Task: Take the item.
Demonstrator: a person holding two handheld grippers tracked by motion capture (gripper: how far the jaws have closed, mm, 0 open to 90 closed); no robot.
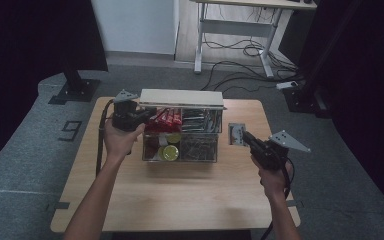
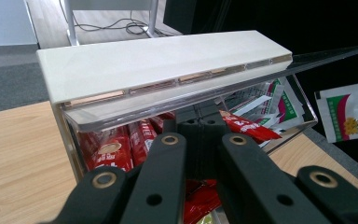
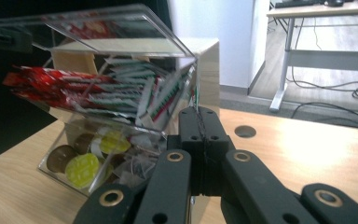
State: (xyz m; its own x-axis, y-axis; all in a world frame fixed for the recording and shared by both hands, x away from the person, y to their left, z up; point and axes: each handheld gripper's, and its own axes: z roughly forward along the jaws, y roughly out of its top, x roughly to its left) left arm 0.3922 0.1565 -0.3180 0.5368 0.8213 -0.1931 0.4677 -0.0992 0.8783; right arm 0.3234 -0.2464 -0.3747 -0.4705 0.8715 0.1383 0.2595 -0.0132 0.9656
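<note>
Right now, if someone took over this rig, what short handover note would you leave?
Left gripper: shut, at the clear organizer box's upper left, by the red sachets; I cannot tell whether it touches anything.
Right gripper: shut, holding nothing, beside a loose sachet on the table right of the box.
Done: box lid stands open.
Left: likely putting the loose sachet into the box.

The clear box (image 1: 181,132) stands at the far middle of the surface (image 1: 180,195), its raised lid (image 1: 181,98) blocking the way in from behind. The near half of the surface lies bare, giving free passage. Right of the box, a small sachet (image 1: 236,134) lies flat just ahead of the right tongs (image 1: 245,136). The left tongs (image 1: 150,113) sit at the box's left rim, over the red sachets (image 1: 167,118).
</note>
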